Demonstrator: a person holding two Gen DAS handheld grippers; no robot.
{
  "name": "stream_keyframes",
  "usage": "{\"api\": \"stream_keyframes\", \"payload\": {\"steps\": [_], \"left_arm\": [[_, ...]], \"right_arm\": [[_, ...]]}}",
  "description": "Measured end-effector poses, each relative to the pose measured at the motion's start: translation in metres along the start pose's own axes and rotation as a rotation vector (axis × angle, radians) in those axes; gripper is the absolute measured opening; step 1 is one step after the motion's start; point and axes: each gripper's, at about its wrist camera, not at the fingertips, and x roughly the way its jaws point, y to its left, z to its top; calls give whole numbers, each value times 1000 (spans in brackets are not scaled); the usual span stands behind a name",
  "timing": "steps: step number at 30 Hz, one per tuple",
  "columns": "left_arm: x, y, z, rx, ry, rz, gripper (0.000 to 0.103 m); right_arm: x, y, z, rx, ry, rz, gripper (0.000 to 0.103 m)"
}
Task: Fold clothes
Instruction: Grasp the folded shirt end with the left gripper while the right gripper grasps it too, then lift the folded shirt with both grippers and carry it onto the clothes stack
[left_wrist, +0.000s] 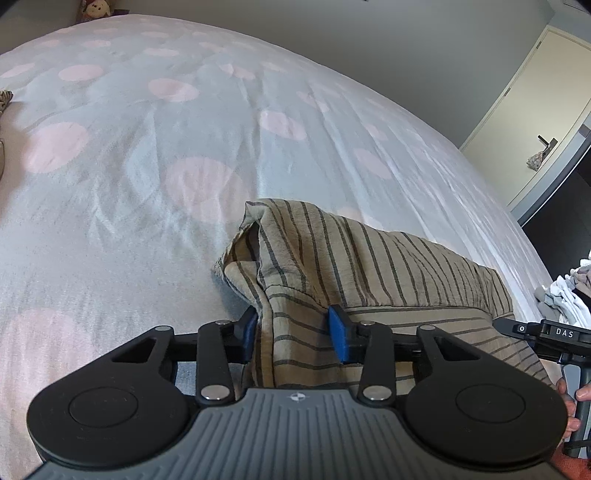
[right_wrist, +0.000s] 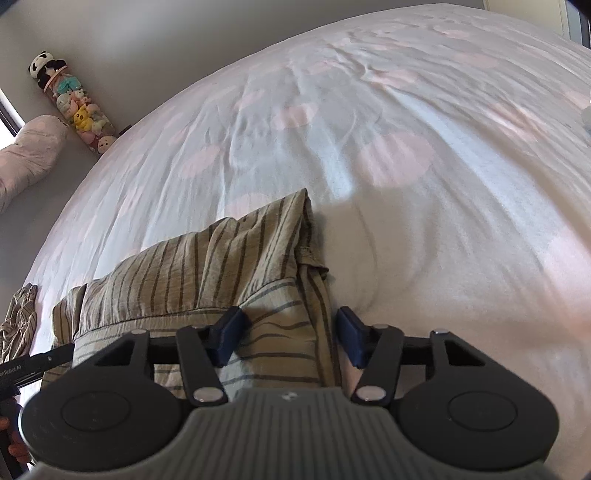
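Left tool (left_wrist: 295, 334) and right tool (right_wrist: 290, 338) astride striped garment (left_wrist: 369, 258), pads apart, "DAS" label (left_wrist: 564, 333).

Bed (left_wrist: 147, 166) w/ pink-dot sheet, grey wall (left_wrist: 369, 44), cream door (left_wrist: 517, 110).

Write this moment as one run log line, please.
beige striped cloth garment on bed | left tongs around left corner, closing | right tongs around right corner, closing
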Motion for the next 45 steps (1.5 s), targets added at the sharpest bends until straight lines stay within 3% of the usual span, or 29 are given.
{"api": "stream_keyframes", "payload": {"steps": [2, 5, 19, 28, 36, 45], "left_arm": [[0, 0, 0, -1, 4, -12, 20], [-2, -3, 0, 14, -3, -21, 9], [-51, -48, 6, 162, -170, -21, 5], [-86, -99, 30, 269, -271, -71, 5], [-115, -180, 76, 371, -335, -194, 5], [-99, -309, 125, 539, -274, -376, 5]], "right_arm": [[-1, 1, 0, -3, -5, 24, 25], [-5, 6, -2, -30, -27, 39, 15], [-66, 53, -6, -161, -215, 77, 11], [-129, 60, -6, -122, -394, 69, 10], [-227, 46, 27, -126, -582, 37, 10], [-342, 12, 41, -59, -724, -134, 10]]}}
